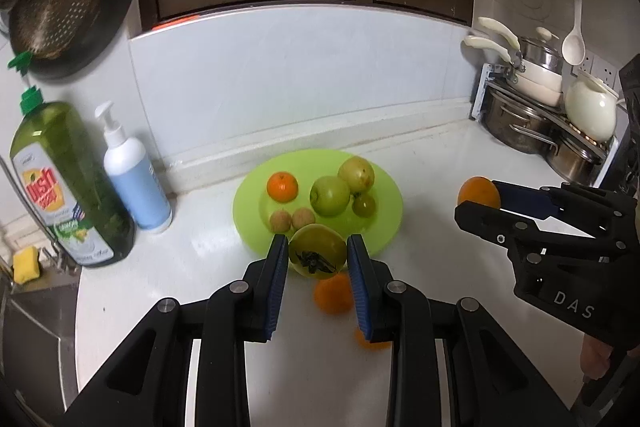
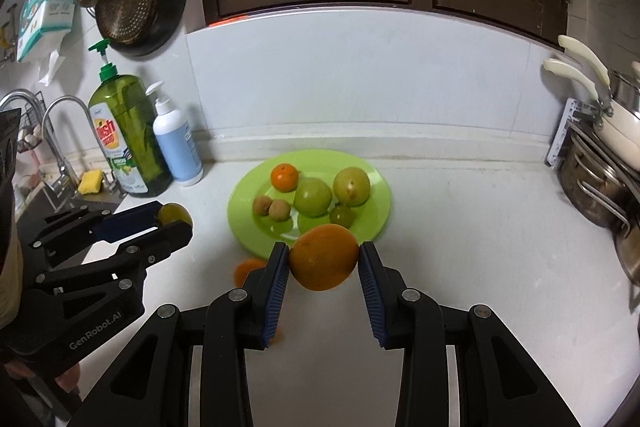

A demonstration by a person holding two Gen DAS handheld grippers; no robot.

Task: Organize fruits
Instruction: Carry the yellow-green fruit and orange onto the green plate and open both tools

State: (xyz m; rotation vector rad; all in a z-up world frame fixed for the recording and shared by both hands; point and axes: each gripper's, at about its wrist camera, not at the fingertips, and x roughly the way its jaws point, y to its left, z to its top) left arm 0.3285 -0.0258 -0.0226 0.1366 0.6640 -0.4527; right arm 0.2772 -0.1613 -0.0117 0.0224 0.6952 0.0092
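Observation:
A lime-green plate [image 1: 380,187] [image 2: 376,187] on the white counter holds a small orange [image 1: 283,186] [image 2: 285,177], two green apples, a small green fruit and two brown lychee-like fruits. My left gripper [image 1: 318,251] is shut on a yellow-green persimmon [image 1: 317,254] [image 2: 173,213], held above the plate's near rim. My right gripper [image 2: 324,255] [image 1: 476,203] is shut on a large orange [image 2: 324,257] [image 1: 479,191], held above the counter in front of the plate. Two more oranges [image 1: 333,293] [image 2: 246,269] lie on the counter below the grippers.
A green dish-soap bottle [image 1: 68,183] [image 2: 128,139] and a white pump bottle [image 1: 134,179] [image 2: 178,143] stand left of the plate. A sink with a tap [image 2: 60,131] and yellow sponge [image 2: 90,182] is at far left. Stacked pots [image 1: 536,115] [image 2: 600,163] stand at right.

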